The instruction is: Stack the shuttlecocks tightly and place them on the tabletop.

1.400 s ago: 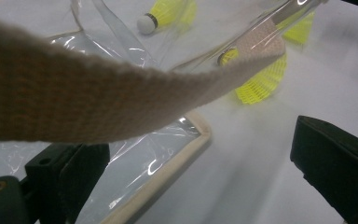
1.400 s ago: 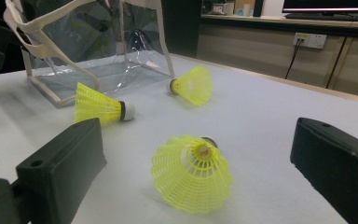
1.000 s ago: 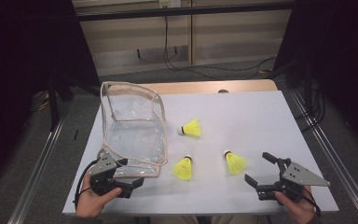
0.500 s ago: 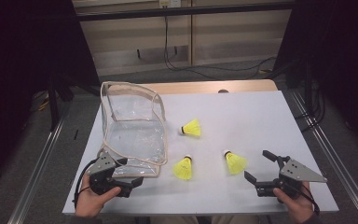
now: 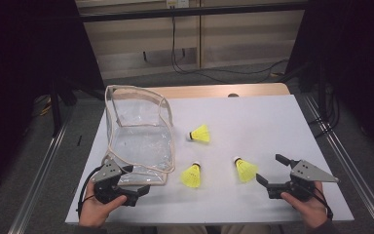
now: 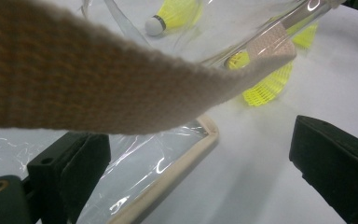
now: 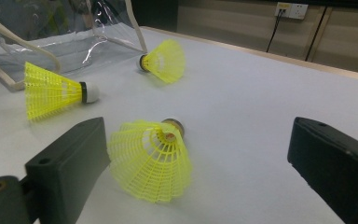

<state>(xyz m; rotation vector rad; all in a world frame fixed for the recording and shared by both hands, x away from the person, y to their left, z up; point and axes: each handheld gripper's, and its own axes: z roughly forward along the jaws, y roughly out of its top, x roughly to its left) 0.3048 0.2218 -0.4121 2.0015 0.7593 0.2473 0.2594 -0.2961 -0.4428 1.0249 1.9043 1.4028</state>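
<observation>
Left gripper view: blurred beige strap (image 6: 98, 84) covers most of the upper frame, hiding much of the clear bag (image 6: 158, 158). 2 shuttlecocks behind it show only in part; the farther one (image 6: 175, 14) is cut by the top edge. Right gripper view: bag (image 7: 74, 42) cut off at left, its top too dark to read, possibly reflections.

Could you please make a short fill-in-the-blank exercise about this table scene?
1. The table holds ____ yellow shuttlecocks.
2. The right hand-held gripper has its jaws ____ near the closest shuttlecock.
3. The clear plastic bag lies on the person's ____ side of the table.
4. The left hand-held gripper is at the bag's near ____.

Missing words: three; open; left; edge
</observation>
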